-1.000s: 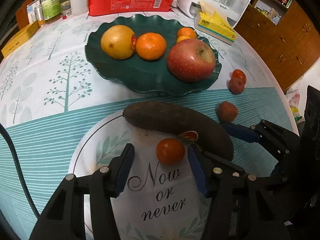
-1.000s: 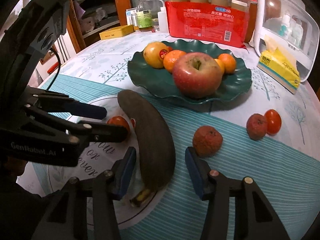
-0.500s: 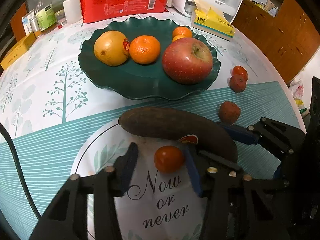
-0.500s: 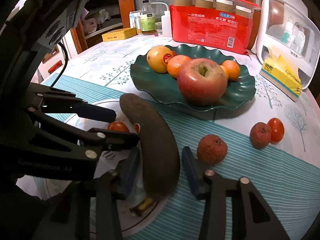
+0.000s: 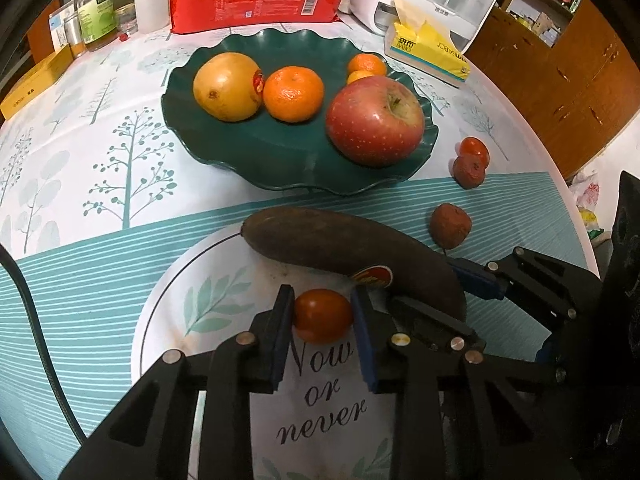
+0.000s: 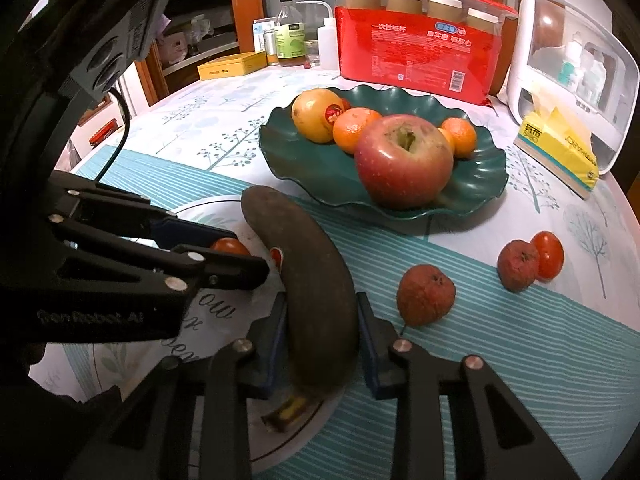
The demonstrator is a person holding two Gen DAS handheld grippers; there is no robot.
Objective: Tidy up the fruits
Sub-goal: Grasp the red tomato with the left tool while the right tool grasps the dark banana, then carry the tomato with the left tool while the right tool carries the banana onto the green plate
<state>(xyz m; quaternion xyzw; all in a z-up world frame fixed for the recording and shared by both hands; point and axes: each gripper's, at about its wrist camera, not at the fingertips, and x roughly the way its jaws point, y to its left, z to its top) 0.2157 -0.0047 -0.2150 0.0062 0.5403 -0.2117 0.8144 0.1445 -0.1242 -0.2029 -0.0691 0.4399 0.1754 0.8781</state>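
On the white plate (image 5: 168,320) in the left wrist view, the left gripper (image 5: 323,316) has closed from a wide spread a second ago and now pinches the cherry tomato (image 5: 322,314), with both blue pads touching its sides. The tomato rests on the plate, just in front of the blackened banana (image 5: 340,246), which lies across the plate's far edge. Beyond the banana, the green fruit dish (image 5: 280,160) holds an apple (image 5: 374,120), a yellow pear (image 5: 226,86) and oranges. Three small fruits lie on the desk (image 5: 80,220) to the right of the dish. In the right wrist view, the right gripper (image 6: 322,340) has likewise narrowed and now clamps the banana (image 6: 312,280) near its stem end, pads against both flanks; the banana still lies on the plate (image 6: 280,448). The left gripper (image 6: 224,256) is visible to the banana's left, holding the tomato (image 6: 228,246). Judgement: both grasps appear complete, so the next stage is probably lifting each fruit toward the green dish (image 6: 304,168). The soft, overripe banana may deform under pressure.
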